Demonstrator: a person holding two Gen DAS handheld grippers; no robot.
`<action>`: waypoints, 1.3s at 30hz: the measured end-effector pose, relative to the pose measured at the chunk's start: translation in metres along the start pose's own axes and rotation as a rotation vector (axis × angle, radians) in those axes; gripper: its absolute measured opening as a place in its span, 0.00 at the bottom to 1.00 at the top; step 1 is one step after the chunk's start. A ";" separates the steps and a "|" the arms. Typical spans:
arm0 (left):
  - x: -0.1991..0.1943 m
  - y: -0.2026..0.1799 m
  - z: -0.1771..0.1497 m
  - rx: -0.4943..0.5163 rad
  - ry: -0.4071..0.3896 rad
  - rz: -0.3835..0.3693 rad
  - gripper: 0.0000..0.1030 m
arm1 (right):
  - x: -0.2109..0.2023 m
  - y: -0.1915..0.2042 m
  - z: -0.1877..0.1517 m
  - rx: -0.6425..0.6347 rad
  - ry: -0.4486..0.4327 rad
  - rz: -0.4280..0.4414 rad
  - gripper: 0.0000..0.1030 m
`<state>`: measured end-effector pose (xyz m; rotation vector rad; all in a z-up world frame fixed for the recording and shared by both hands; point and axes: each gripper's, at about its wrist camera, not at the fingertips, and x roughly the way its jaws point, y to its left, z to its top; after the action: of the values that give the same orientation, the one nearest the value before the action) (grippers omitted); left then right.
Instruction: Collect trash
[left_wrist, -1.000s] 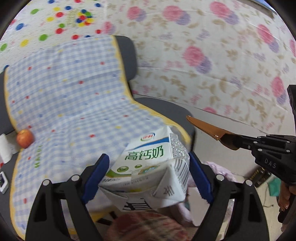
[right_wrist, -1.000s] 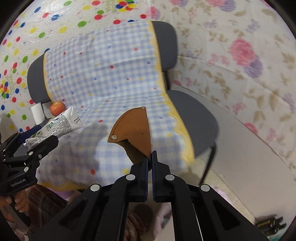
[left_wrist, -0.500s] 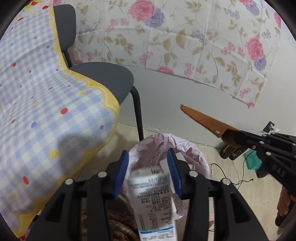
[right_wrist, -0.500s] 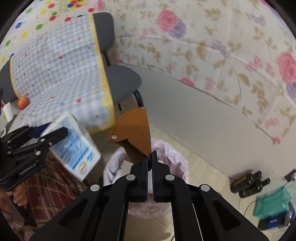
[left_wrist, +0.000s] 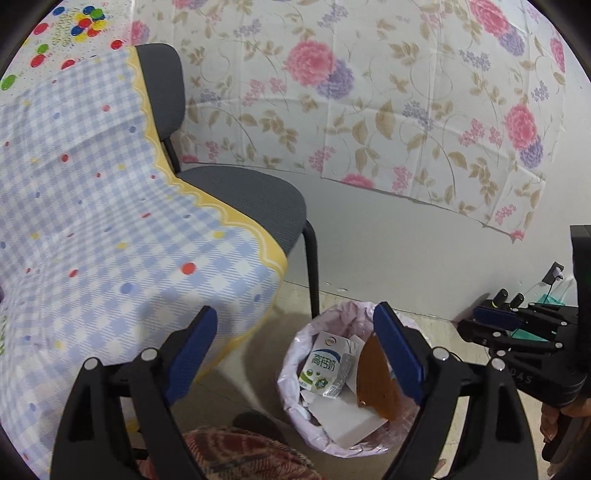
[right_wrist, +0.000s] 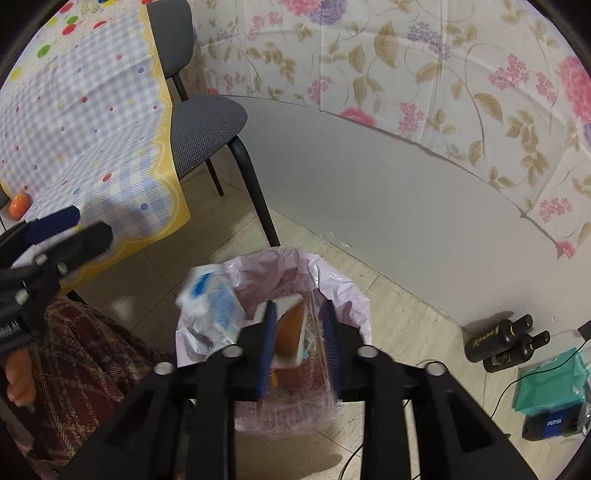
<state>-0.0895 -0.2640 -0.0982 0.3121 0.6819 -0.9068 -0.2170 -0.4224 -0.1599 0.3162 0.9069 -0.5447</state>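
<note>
Down on the floor beside the gray chair (left_wrist: 240, 199) stood a trash bin (left_wrist: 295, 369) lined with a pink bag. Inside it lay a milk carton (left_wrist: 325, 369) with green writing, resting on a white sheet of paper (left_wrist: 343, 417). A brown card piece (left_wrist: 376, 376) was in the bin too, just beside the carton.

Above the bin hung the left gripper (left_wrist: 295, 354). Its jaws were opening wide, and nothing was between them. The carton sat down below them, free.

Over the bin's near edge was the right gripper (right_wrist: 297, 343). Its jaws were opening too. The brown card piece (right_wrist: 290, 332) showed between them, but it looked blurry, so I could not tell if the pads touched it. The milk carton (right_wrist: 214, 302) looked blurry in that view as well, at the bin's (right_wrist: 347, 291) left side.

Next to the chair, a checked cloth (left_wrist: 110, 221) with a yellow edge hung down. Two dark bottles (right_wrist: 506, 339) stood by the wall.
</note>
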 end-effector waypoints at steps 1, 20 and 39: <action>-0.005 0.004 0.001 -0.009 -0.003 0.014 0.88 | -0.002 0.000 -0.001 0.001 -0.003 -0.001 0.30; -0.147 0.096 -0.003 -0.266 0.040 0.396 0.94 | -0.124 0.071 0.048 -0.120 -0.182 0.127 0.91; -0.245 0.155 -0.047 -0.431 -0.005 0.709 0.94 | -0.173 0.231 0.077 -0.382 -0.298 0.367 0.91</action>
<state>-0.0880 0.0034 0.0240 0.1428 0.6759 -0.0774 -0.1205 -0.2160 0.0329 0.0468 0.6252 -0.0690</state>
